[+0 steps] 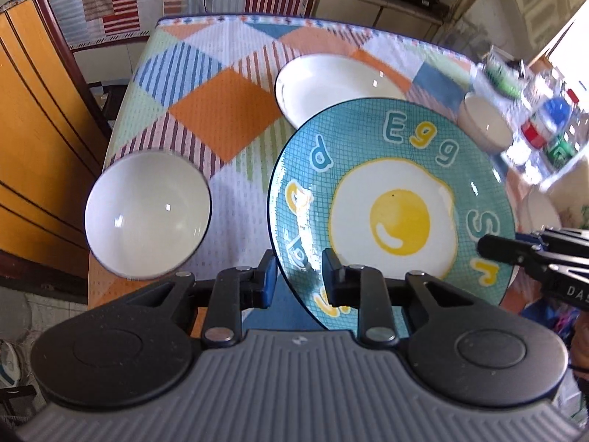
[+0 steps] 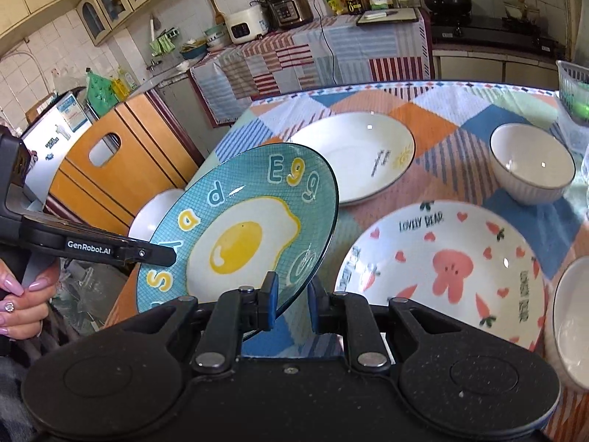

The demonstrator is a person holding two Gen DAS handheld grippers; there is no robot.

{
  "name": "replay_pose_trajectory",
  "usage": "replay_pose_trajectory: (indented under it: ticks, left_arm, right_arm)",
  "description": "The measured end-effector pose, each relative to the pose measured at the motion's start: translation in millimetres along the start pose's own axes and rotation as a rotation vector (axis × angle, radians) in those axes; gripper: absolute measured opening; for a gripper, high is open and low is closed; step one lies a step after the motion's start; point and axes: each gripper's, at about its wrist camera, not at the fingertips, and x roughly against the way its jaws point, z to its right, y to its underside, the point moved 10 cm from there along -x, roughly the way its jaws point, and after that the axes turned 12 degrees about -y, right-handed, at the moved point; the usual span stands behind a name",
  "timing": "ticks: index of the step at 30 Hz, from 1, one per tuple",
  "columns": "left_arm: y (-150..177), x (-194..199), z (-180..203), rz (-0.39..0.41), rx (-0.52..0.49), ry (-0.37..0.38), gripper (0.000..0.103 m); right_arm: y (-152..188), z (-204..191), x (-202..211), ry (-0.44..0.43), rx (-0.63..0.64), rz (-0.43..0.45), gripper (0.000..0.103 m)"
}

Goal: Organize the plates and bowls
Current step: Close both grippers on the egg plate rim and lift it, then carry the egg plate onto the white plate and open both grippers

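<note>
A teal plate with a fried egg print [image 1: 394, 199] is held tilted above the table, also in the right wrist view [image 2: 243, 235]. My left gripper [image 1: 300, 280] is shut on its near rim, and shows as a black arm in the right wrist view [image 2: 110, 248]. My right gripper [image 2: 292, 302] is shut on the opposite rim, and its finger shows in the left wrist view [image 1: 515, 254]. A white bowl [image 1: 147, 213] sits at left. A white plate [image 1: 331, 84] lies behind the teal plate, also in the right wrist view [image 2: 357, 158].
A pink bear plate [image 2: 445, 269], a ribbed white bowl [image 2: 530, 165] and another white bowl's rim [image 2: 570, 324] lie on the patchwork tablecloth [image 1: 221, 110]. Jars and a clear container [image 1: 545, 121] stand at the table's right. A wooden cabinet [image 2: 110, 169] is left.
</note>
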Motion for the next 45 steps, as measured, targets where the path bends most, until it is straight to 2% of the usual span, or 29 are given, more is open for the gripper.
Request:
replay_pose_trajectory:
  ticks: [4,9,13,21,29,37,41,45]
  left_arm:
    - [-30.1,5.1,3.1,0.044,0.019,0.021,0.024]
    - [-61.6,-3.9,7.6,0.075,0.034,0.013,0.024]
    - [-80.6,-22.6,10.7,0.060,0.066,0.021,0.024]
    - [-107.9,-63.9,29.5,0.046,0.050,0.001,0.024]
    - [-119.0,-103.1,35.4,0.013,0.104,-0.001,0.024]
    - [-124.1,-125.4,33.6,-0.024,0.113,-0.036,0.022]
    - [-120.7,-130.1,34.0,-0.034,0.100,-0.058,0.022]
    - [-116.2,-136.9,35.6,-0.060,0.102,-0.049,0.022]
  right_arm:
    - [-20.8,8.6,-0.9,-0.011,-0.013,0.016,0.021]
    - [-47.3,22.2,-4.6,-0.026,-0.024,0.045,0.021]
    - [-66.5,39.0,-12.0,-0.042,-0.047,0.059,0.021]
    - [-85.9,77.2,-31.3,-0.015,-0.078,0.060,0.021]
    - [-92.4,104.0,-52.6,0.026,-0.075,0.020,0.021]
    - [-100.9,121.7,-71.8,0.026,-0.099,-0.005,0.021]
    - [-103.5,122.0,-81.7,0.075,-0.049,-0.044,0.021]
    - [-108.1,128.0,-88.7,0.120,-0.032,-0.071,0.021]
